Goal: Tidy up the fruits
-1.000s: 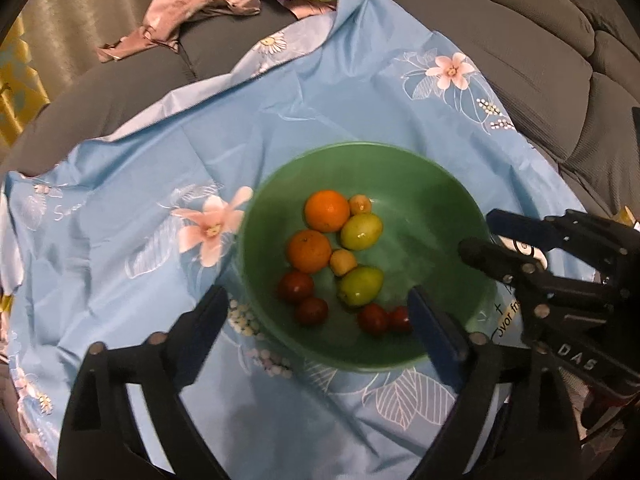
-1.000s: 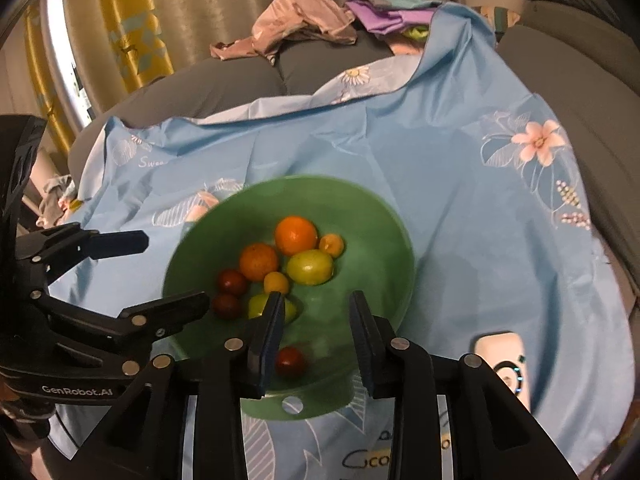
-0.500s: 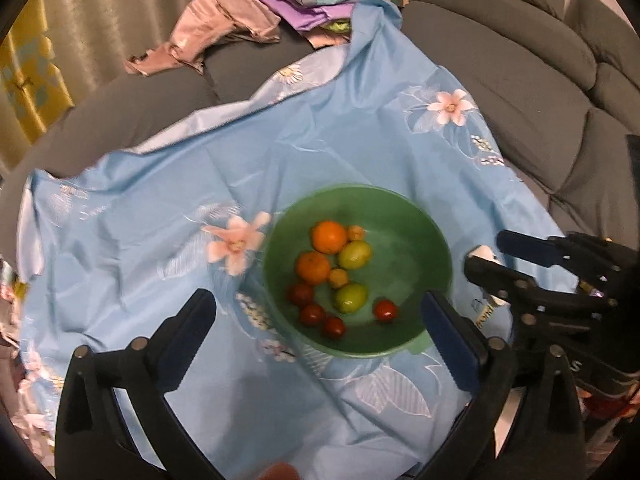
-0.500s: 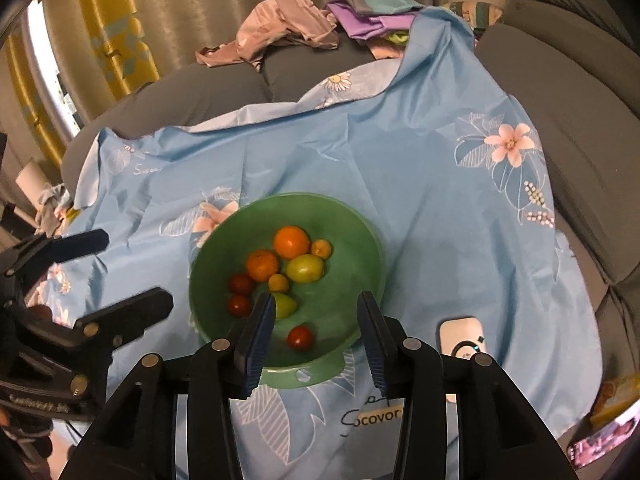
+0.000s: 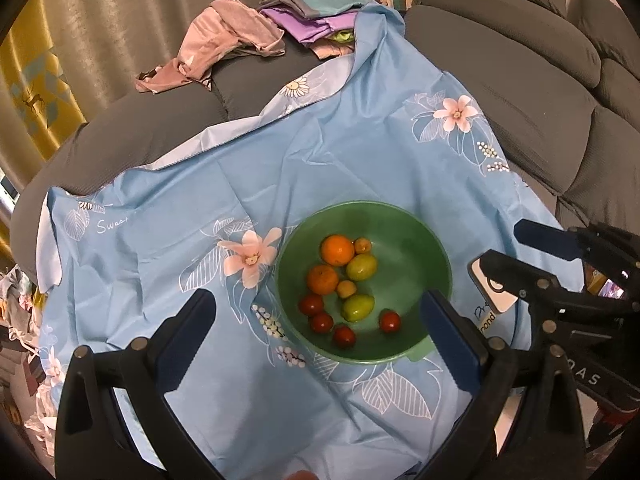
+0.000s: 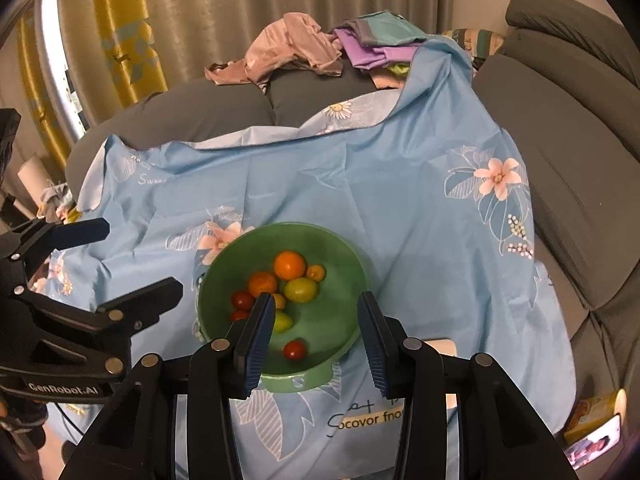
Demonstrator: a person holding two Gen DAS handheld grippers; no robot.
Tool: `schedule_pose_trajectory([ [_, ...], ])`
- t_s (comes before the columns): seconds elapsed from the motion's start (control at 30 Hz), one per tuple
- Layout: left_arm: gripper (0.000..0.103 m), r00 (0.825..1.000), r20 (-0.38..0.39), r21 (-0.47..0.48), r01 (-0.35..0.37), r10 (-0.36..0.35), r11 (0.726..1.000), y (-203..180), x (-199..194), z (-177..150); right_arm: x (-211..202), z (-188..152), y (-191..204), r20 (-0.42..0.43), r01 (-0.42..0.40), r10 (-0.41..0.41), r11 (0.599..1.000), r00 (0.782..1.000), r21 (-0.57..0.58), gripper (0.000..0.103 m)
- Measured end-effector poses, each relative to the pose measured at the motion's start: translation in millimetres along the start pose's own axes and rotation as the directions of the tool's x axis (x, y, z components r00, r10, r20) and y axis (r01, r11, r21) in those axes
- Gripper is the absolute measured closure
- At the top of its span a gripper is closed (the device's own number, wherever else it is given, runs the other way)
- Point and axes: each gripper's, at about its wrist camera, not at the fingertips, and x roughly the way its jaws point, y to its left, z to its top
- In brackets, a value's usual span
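Left hand-held gripper (image 5: 318,320) spread wide above green bowl (image 5: 420,236); right hand-held gripper (image 6: 316,330) likewise parted, empty.

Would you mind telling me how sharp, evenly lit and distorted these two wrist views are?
Left wrist view: fruit in the green bowl is sharp, light soft, strong fisheye bending with dark corners. Right wrist view: equally sharp, glare down the yellow curtain at the left edge, the blue cloth evenly lit, only faint shadows.

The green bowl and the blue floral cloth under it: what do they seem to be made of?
The green bowl looks like smooth plastic, perhaps melamine: even colour, soft sheen, a moulded tab with a hole. The blue floral cloth looks like thin synthetic sheeting: sharp creases, slight gloss.
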Motion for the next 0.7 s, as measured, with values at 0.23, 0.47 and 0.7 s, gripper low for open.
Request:
schedule_pose_trajectory([
  [0.23, 0.001, 1.0, -0.014, 0.002, -0.002, 0.002, 1.0, -2, 4, 1, 2, -1, -1, -0.003, 0.002, -0.002, 1.0, 1.0, 0.001, 0.06],
  [0.47, 0.001, 1.0, -0.017, 0.005, -0.011, 0.011, 1.0, -4, 8, 3, 3, -2, -4, -0.003, 0.008, -0.008, 1.0, 1.0, 0.003, 0.06],
  [0.7, 0.001, 0.999, -0.036, 0.014, -0.013, 0.013, 1.0, -5, 15, 3, 6, -4, -8, -0.009, 0.018, -0.018, 1.0, 1.0, 0.007, 0.06],
])
